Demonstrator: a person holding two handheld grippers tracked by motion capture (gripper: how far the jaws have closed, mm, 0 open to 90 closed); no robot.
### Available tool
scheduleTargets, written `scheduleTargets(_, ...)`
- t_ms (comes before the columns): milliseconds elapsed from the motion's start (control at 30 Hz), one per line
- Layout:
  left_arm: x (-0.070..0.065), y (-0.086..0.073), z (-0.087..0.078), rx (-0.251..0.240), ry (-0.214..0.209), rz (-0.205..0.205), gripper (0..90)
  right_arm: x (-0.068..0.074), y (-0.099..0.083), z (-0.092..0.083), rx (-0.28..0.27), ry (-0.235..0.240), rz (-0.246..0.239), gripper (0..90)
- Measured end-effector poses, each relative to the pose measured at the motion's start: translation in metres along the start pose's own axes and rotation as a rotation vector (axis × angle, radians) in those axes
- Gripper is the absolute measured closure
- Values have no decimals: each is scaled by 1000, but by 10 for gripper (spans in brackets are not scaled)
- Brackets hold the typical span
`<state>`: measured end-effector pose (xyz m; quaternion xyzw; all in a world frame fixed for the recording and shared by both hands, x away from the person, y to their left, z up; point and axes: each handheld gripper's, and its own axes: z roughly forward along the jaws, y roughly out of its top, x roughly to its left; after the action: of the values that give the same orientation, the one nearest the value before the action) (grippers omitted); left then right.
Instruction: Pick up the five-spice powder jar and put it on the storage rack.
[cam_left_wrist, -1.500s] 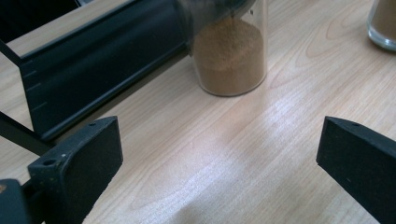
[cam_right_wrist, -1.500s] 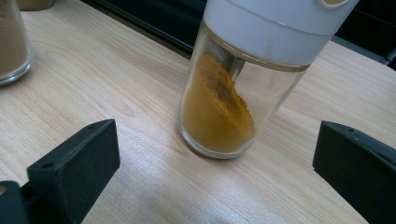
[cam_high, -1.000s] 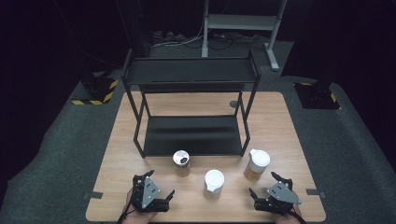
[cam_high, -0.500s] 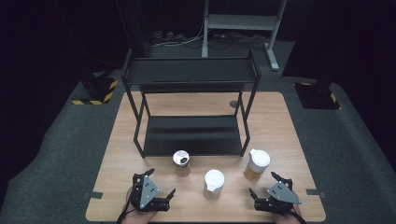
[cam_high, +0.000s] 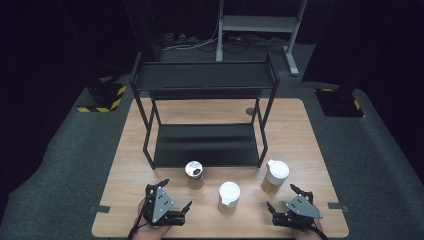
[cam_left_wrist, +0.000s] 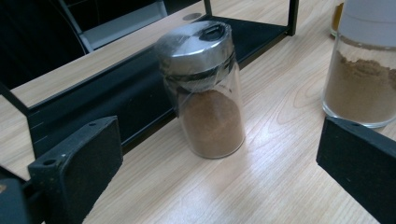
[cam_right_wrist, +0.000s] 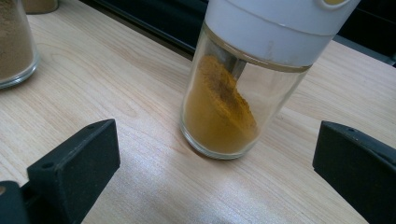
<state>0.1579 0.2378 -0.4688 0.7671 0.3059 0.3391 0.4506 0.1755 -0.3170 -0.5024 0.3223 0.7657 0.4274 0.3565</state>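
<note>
Glass jars of brown and yellow powder, one steel-lidded (cam_left_wrist: 205, 88), one white-capped (cam_right_wrist: 247, 74), stand on the pale wooden bench (cam_high: 320, 150) before spread left tongs (cam_high: 174, 196) and spread right tongs (cam_high: 283, 197).

The table (cam_high: 150, 220) is seen from above its near edge in the high view, looking forward and down, pretty far out, black rack (cam_high: 205, 115) in the middle. The left gripper view is taken low and close just in front of the rack (cam_left_wrist: 112, 98), aimed at the silver-lidded jar (cam_left_wrist: 205, 88), which is also caught from above (cam_high: 194, 174). The right gripper view is shot close too, pointed at the white-capped jar (cam_right_wrist: 238, 79) right of the rack's front (cam_high: 275, 175). The middle jar (cam_high: 229, 196) is shared by both gripper views (cam_left_wrist: 359, 70) (cam_right_wrist: 14, 42)
</note>
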Motion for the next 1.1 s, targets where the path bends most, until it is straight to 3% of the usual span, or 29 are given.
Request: scheduleTargets(1100, 12, 16, 21, -31, -49, -28, 7, -1, -1, 0, -6, 5, 3, 1)
